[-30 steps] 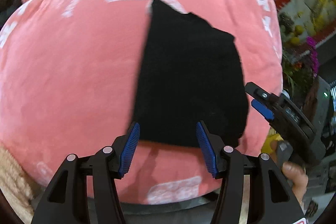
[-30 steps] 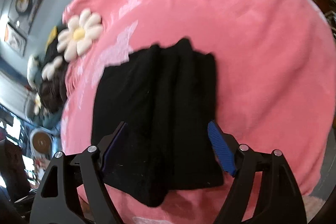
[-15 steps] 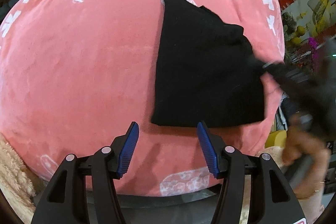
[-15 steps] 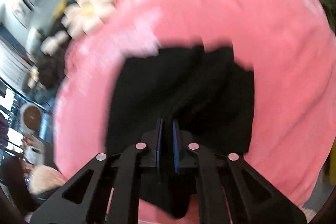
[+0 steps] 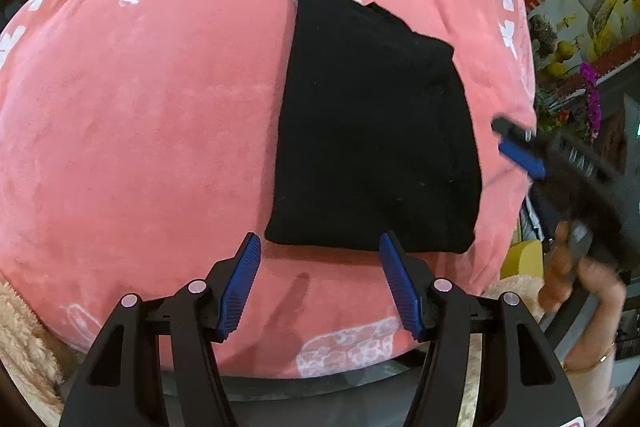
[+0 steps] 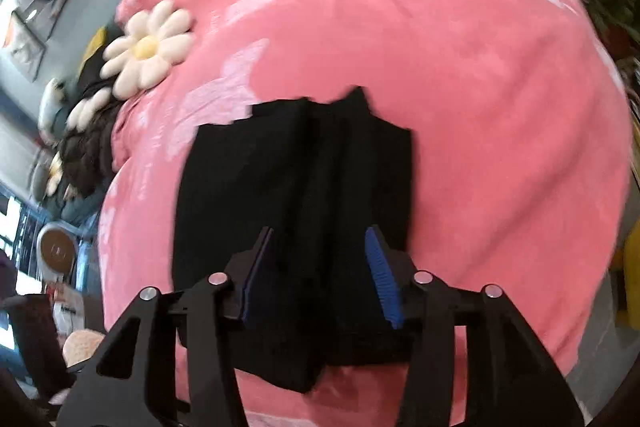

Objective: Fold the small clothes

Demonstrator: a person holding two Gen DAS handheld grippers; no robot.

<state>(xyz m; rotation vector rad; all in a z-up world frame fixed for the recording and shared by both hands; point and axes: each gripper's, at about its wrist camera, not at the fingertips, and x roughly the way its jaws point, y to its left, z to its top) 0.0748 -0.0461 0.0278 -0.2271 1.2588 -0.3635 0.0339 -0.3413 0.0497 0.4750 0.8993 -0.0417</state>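
Observation:
A small black garment (image 5: 372, 131) lies folded on a pink blanket (image 5: 152, 115) with white bow prints. My left gripper (image 5: 320, 247) is open and empty, just short of the garment's near edge. My right gripper (image 6: 318, 243) is open and hovers over the garment (image 6: 288, 195), holding nothing. The right gripper also shows in the left wrist view (image 5: 516, 147), blurred, beside the garment's right edge.
A white daisy cushion (image 6: 148, 47) and a dark fluffy item (image 6: 86, 151) lie at the blanket's far left in the right wrist view. A beige fluffy item (image 5: 20, 339) sits at the near left. Plants and flowers (image 5: 588, 95) stand beyond the right edge.
My right gripper shut on the garment half a second ago and has now opened and let it go. My left gripper stayed open and drew back slightly from the garment.

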